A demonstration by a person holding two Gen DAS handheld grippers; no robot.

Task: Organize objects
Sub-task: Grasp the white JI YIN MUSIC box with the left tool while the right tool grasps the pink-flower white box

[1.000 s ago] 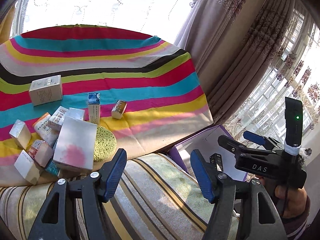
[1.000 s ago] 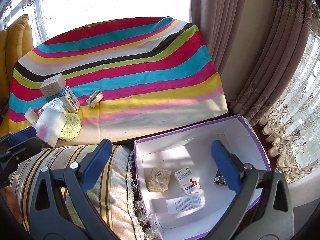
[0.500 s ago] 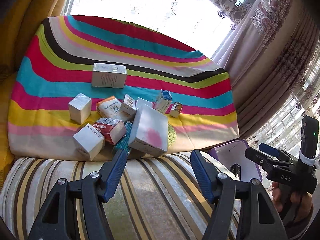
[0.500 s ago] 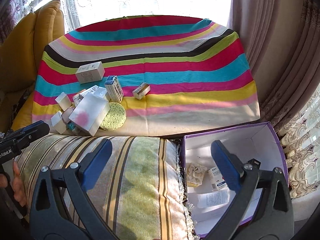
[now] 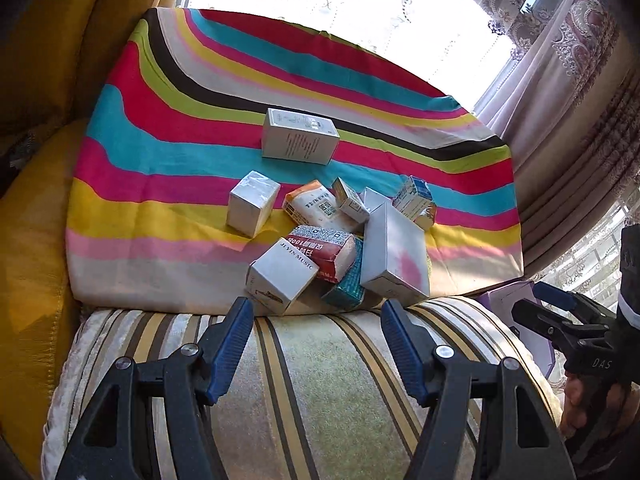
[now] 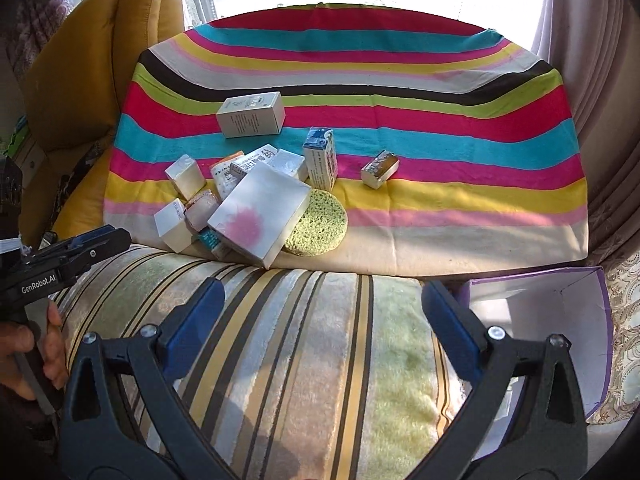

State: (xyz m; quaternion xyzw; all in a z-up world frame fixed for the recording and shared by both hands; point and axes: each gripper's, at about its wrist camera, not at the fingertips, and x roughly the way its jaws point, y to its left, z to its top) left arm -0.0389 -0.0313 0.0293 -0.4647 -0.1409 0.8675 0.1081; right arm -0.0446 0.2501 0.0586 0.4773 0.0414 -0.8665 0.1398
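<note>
A heap of small boxes (image 5: 320,240) sits on the near left part of a bright striped cloth (image 6: 440,184), and everything here is placed from that heap. Its front boxes, a white one with lettering (image 5: 280,274) and a big flat white box with a pink blotch (image 5: 394,260), reach right to the cloth's near edge, where the cloth meets a striped plush cushion (image 6: 304,352). A green round sponge (image 6: 320,222) pokes out from under the flat box on the heap's right side. A larger white box (image 6: 250,114) lies alone behind the heap, a blue-and-white carton (image 6: 320,158) stands upright at its right rear, and a small silver packet (image 6: 380,168) lies apart further right. Right of the packet the cloth is bare out to its far and right edges, and left of the heap it runs bare to the edge against a yellow armchair (image 6: 92,80). A purple-rimmed white bin (image 6: 560,312) stands well right of the heap, below the cloth's near right corner. The left gripper (image 5: 318,344) hangs over the cushion just in front of the heap, jaws parted about halfway with nothing between them. The right gripper (image 6: 320,332) hangs over the cushion further right, jaws wide apart and likewise holding nothing.
</note>
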